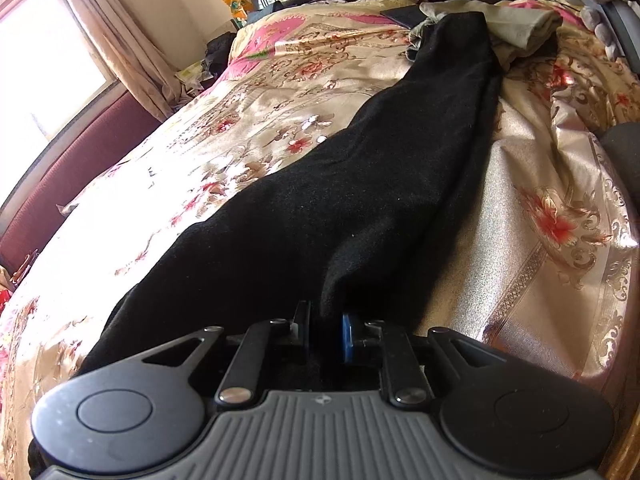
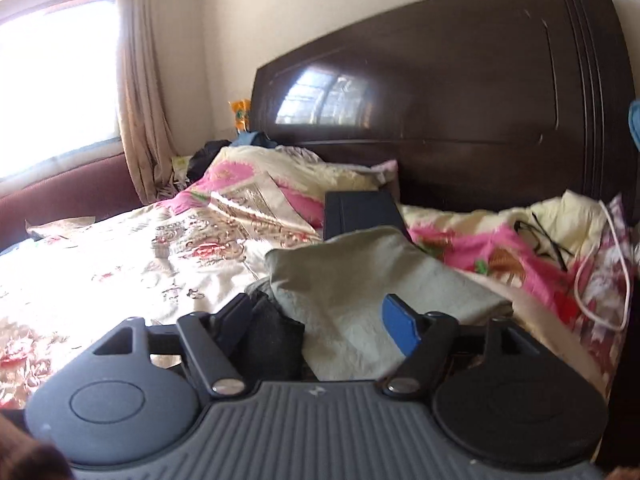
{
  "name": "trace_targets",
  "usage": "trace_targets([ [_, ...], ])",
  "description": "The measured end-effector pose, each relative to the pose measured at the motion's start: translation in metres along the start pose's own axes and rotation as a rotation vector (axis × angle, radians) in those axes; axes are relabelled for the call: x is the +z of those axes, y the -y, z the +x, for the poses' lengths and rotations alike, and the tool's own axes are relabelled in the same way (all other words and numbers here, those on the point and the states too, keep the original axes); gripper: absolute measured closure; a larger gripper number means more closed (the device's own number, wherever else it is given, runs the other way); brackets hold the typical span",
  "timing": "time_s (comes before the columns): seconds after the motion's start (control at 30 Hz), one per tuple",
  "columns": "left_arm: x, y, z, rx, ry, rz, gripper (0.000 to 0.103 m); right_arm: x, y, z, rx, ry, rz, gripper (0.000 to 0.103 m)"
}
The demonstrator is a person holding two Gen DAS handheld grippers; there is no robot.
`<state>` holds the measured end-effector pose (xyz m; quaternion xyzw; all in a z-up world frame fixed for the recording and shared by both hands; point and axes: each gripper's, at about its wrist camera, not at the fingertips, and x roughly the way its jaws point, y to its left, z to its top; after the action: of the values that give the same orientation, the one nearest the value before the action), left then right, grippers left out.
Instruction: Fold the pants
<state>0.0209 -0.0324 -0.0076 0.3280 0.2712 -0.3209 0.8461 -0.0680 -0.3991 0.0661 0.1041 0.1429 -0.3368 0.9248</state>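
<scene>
Black pants (image 1: 360,184) lie stretched lengthwise over the flowered bedspread (image 1: 248,120), from my left gripper toward the headboard. My left gripper (image 1: 325,326) stands at their near end with its jaws close together, pinching a raised fold of the black cloth. In the right wrist view the far end of the pants (image 2: 276,336) shows as a dark bunch by the left finger. My right gripper (image 2: 320,320) is wide open above it, and its blue pad (image 2: 400,328) hangs free over a pale green cloth (image 2: 352,280).
A dark wooden headboard (image 2: 460,92) closes the far side. Pink and cream pillows (image 2: 280,184), a dark flat box (image 2: 360,208), spectacles (image 2: 540,240) and a white cable (image 2: 616,264) lie near it. Curtain and window (image 2: 52,92) are at the left. The pale green cloth (image 1: 520,28) lies beside the pants' far end.
</scene>
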Motion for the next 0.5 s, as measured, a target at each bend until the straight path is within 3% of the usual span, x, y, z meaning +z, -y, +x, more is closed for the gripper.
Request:
trace_targets([
  [0.1,-0.006,-0.014,-0.019,0.019,0.029,-0.034,0.067,0.008,-0.018,-0.016,0.086,0.008,-0.047,0.026],
  [0.2,-0.015,-0.028,-0.031,0.068,0.047,-0.059,0.063,0.016,-0.066,-0.020,0.410,-0.104,-0.131,0.026],
  [0.27,-0.022,-0.033,-0.033,0.117,0.051,-0.047,0.063,0.016,-0.109,-0.008,0.676,-0.229,-0.145,0.026],
  [0.33,-0.030,-0.040,-0.028,0.136,0.042,-0.076,0.063,0.011,-0.161,0.014,0.866,-0.342,-0.158,0.026],
  [0.43,-0.039,-0.053,-0.019,0.114,0.047,-0.184,0.063,-0.011,-0.250,0.056,1.028,-0.544,-0.222,0.027],
  [0.5,-0.043,-0.056,-0.014,0.117,0.046,-0.215,0.063,-0.034,-0.301,0.079,1.082,-0.701,-0.269,0.028],
])
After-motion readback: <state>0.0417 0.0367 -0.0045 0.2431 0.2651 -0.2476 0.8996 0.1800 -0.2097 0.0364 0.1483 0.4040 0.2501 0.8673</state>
